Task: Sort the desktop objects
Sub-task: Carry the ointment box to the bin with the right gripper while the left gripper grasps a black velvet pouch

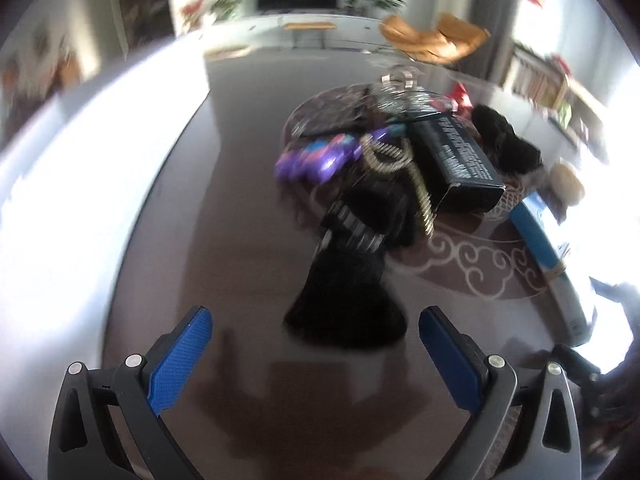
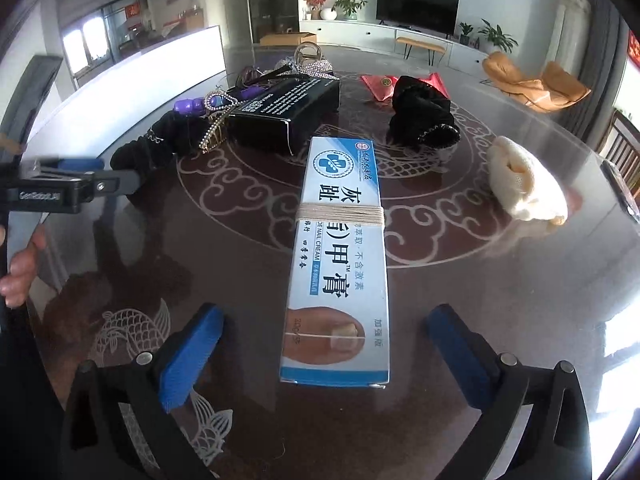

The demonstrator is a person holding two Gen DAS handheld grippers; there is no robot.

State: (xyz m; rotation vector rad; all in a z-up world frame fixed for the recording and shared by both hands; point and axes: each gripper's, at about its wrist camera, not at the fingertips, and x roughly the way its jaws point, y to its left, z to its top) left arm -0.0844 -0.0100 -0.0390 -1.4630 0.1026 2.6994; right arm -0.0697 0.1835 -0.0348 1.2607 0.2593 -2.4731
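Note:
My left gripper (image 1: 316, 344) is open and empty, just short of a black fabric scrunchie (image 1: 352, 276) on the dark table. The scrunchie also shows in the right wrist view (image 2: 156, 146), with the left gripper (image 2: 120, 180) beside it. My right gripper (image 2: 324, 344) is open, its blue pads either side of the near end of a blue-and-white cream box (image 2: 340, 256) bound with thread, not touching it. A black box (image 2: 288, 114) (image 1: 456, 160) lies behind, with a purple clip (image 1: 316, 156) and a rhinestone hair clip (image 2: 218, 120).
A second black scrunchie (image 2: 424, 116), a red packet (image 2: 380, 84) and a cream fabric piece (image 2: 524, 188) lie at the right of the round patterned table (image 2: 240, 248). Sparkly hair accessories (image 2: 308, 66) pile at the back. The table edge runs close on the left.

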